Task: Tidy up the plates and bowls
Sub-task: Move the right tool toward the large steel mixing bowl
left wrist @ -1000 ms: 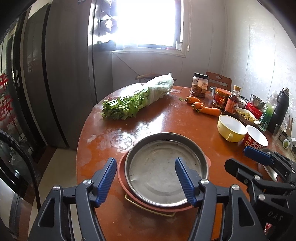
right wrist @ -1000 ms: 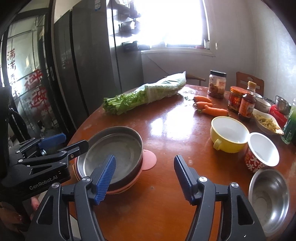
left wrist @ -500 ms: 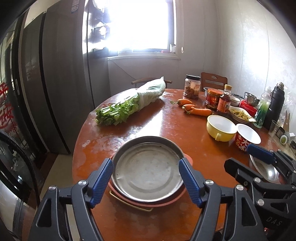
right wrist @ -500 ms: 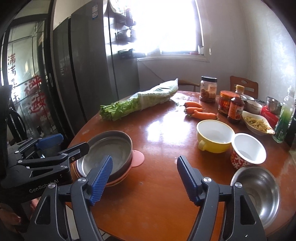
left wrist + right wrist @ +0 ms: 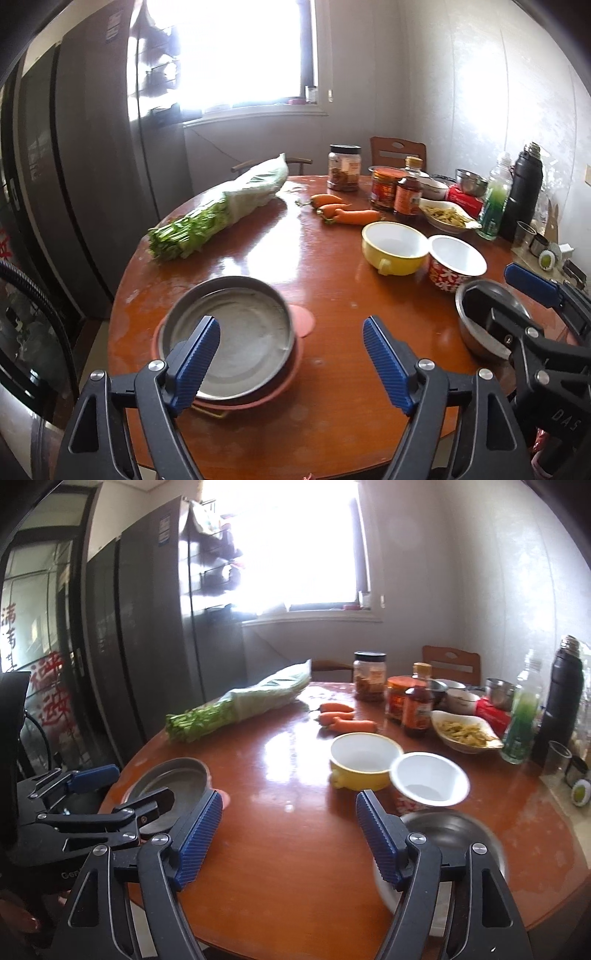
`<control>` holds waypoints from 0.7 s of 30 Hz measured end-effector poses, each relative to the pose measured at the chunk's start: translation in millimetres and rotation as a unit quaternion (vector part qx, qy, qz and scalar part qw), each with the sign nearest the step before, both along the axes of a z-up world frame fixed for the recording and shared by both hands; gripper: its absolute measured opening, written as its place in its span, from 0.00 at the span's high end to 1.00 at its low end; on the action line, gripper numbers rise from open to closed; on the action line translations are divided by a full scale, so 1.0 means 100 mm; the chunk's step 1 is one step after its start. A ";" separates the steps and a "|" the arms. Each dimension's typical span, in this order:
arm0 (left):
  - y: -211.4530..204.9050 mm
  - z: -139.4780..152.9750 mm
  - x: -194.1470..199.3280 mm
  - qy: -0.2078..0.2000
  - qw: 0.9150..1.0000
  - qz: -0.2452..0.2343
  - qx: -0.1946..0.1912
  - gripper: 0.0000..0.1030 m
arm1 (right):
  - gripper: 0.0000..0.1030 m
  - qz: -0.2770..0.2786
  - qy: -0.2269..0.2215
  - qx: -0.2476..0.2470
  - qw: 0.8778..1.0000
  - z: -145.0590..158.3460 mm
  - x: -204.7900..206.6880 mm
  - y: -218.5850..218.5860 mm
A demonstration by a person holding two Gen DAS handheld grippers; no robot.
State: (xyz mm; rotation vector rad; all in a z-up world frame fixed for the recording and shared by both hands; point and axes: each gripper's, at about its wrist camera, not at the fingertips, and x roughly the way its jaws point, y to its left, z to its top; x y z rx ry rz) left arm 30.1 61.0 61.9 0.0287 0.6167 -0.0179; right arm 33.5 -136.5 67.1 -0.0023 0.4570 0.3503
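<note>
at the near left edge of the round table (image 5: 332,424), the steel plate (image 5: 236,336) sits nested on a pink plate (image 5: 301,321), and it now lies off to the left behind the left gripper's (image 5: 290,363) left pad, where a second ago it sat squarely between both pads. the left gripper has pulled back from the stack; its jaws are opening, with nothing between them but bare tabletop. the right gripper (image 5: 290,843) has drawn back too and its jaws are also opening, empty; the steel bowl (image 5: 454,834) at the near right edge now shows right behind its right finger.

the steel plate is shallow, round, dull grey, with a raised rim and faint ring marks in its flat bottom. the pink plate shows only as a rim and a round tab on the right. a yellow bowl (image 5: 395,247) and a red-patterned white bowl (image 5: 456,262) stand touching, toward the right side of the table, both empty. a bundle of greens (image 5: 218,214) lies toward the far left edge.
</note>
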 end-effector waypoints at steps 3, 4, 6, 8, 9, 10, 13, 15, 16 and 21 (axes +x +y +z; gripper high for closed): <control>-0.16 0.05 0.00 -0.006 1.000 -0.005 0.002 0.22 | 0.26 -0.001 -0.003 0.007 1.000 0.01 -0.03 -0.12; -0.21 0.06 0.01 -0.007 1.000 -0.007 0.003 0.21 | 0.26 0.000 -0.006 0.009 1.000 0.02 -0.05 -0.17; -0.29 0.08 0.02 -0.010 1.000 -0.009 0.006 0.19 | 0.26 -0.002 -0.008 0.012 1.000 0.03 -0.07 -0.24; -0.39 0.10 0.03 -0.013 1.000 -0.012 0.006 0.18 | 0.26 -0.005 -0.010 0.014 1.000 0.03 -0.09 -0.34; -0.45 0.10 0.04 -0.012 1.000 -0.015 0.006 0.18 | 0.26 -0.009 -0.011 0.014 1.000 0.03 -0.10 -0.38; -0.50 0.11 0.05 -0.012 1.000 -0.018 0.005 0.18 | 0.26 -0.014 -0.012 0.014 1.000 0.03 -0.11 -0.44; -0.65 0.10 0.09 -0.007 1.000 -0.029 0.006 0.17 | 0.25 -0.033 -0.013 0.014 0.999 0.02 -0.13 -0.60; -0.74 0.08 0.11 -0.004 0.999 -0.036 0.007 0.17 | 0.25 -0.047 -0.015 0.014 0.999 0.02 -0.16 -0.73; -0.81 0.07 0.12 -0.002 0.999 -0.043 0.007 0.17 | 0.25 -0.058 -0.016 0.014 0.998 0.02 -0.17 -0.81; -1.00 0.05 0.12 0.003 0.998 -0.062 0.006 0.17 | 0.25 -0.098 -0.017 0.022 0.995 0.02 -0.20 -1.11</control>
